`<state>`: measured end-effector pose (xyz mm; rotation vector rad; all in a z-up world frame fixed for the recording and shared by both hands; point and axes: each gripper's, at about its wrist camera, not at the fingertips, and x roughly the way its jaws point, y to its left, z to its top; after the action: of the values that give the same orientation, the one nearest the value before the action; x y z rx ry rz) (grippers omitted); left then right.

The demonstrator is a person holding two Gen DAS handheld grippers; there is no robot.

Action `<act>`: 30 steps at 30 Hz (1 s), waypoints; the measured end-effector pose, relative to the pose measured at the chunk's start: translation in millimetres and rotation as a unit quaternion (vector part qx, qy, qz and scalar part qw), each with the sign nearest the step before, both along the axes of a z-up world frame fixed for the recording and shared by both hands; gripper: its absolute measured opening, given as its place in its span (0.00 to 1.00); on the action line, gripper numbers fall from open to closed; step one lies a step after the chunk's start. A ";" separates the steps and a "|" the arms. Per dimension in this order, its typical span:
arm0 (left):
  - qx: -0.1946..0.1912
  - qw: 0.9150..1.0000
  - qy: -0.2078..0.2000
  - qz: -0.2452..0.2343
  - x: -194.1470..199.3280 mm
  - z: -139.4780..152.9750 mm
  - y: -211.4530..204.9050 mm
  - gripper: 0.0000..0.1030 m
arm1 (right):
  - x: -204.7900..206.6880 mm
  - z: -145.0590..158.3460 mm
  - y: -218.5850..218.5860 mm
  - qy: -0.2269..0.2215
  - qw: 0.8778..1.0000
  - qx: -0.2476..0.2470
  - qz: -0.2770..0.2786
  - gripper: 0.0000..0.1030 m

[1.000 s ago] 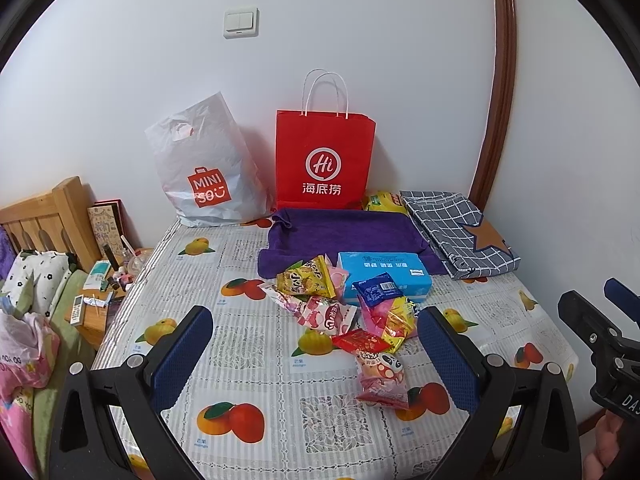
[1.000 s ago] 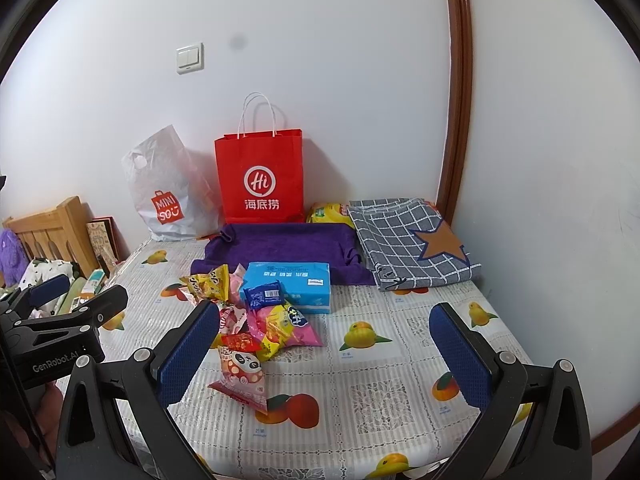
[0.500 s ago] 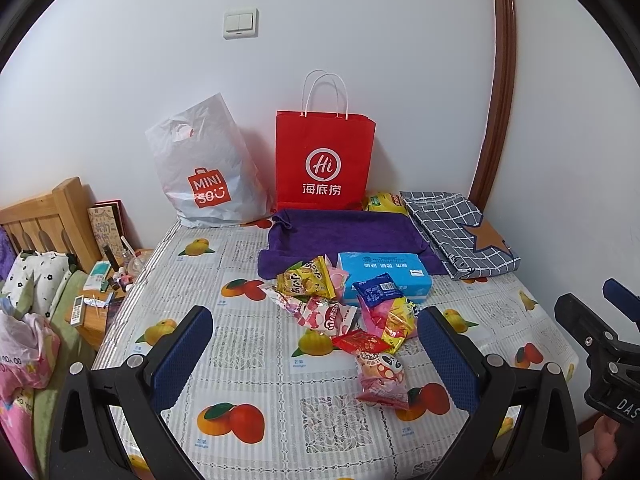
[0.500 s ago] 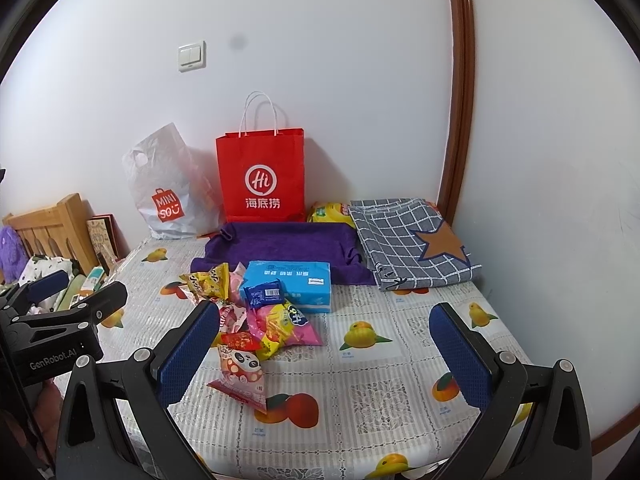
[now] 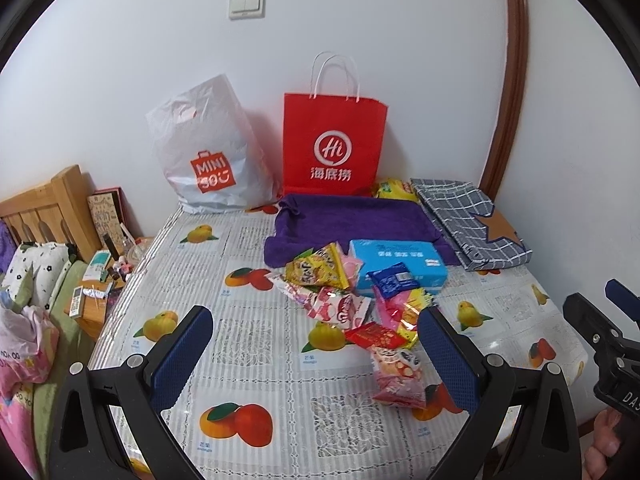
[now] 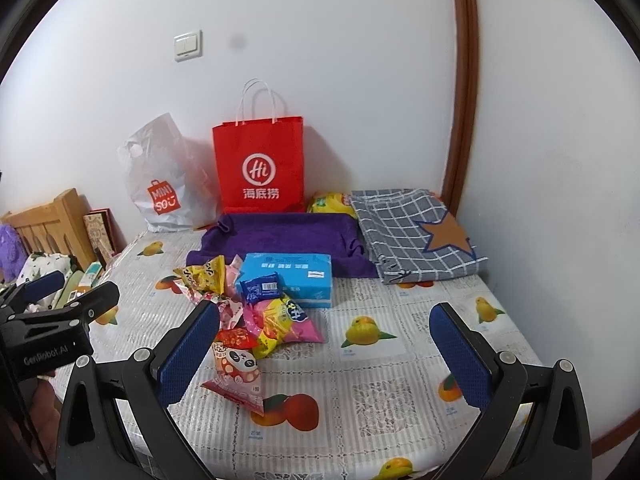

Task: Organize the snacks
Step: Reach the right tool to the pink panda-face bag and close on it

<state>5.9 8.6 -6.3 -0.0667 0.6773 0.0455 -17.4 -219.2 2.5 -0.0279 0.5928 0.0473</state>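
Observation:
A heap of snack packets (image 5: 352, 300) lies mid-table in front of a blue tissue pack (image 5: 396, 266); the heap also shows in the right wrist view (image 6: 260, 312). It holds a yellow packet (image 5: 316, 270), a dark blue packet (image 5: 392, 280) and a pink panda packet (image 5: 396, 376) nearest me. A red paper bag (image 5: 334, 148) stands open at the back wall. My left gripper (image 5: 314, 354) is open and empty, short of the heap. My right gripper (image 6: 324, 356) is open and empty, to the right of the heap.
A white MINISO plastic bag (image 5: 208, 160) leans left of the red bag. A purple towel (image 5: 352, 224) and a grey checked cloth (image 5: 468, 220) lie at the back. The table (image 5: 248, 336) has a fruit-print cover. A wooden bed and cluttered nightstand (image 5: 100, 280) stand left.
Both grippers have barely drifted. Nothing on the table has moved.

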 end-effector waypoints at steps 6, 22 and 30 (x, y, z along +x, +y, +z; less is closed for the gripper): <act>-0.013 0.999 0.028 0.009 17.6 -28.7 17.9 0.99 | 22.2 -34.8 9.2 0.047 0.999 -0.017 0.017 1.00; -0.047 0.993 0.091 0.058 58.6 -102.0 79.0 0.97 | 75.0 -127.9 58.3 0.167 0.979 0.058 0.098 0.87; -0.074 0.991 0.111 0.031 79.5 -121.3 87.0 0.95 | 89.6 -167.4 78.3 0.225 0.968 0.048 0.102 0.68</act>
<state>85.4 95.5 -127.6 -0.2282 0.9003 0.0620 72.2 -140.9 -164.9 0.0170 1.0393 0.2880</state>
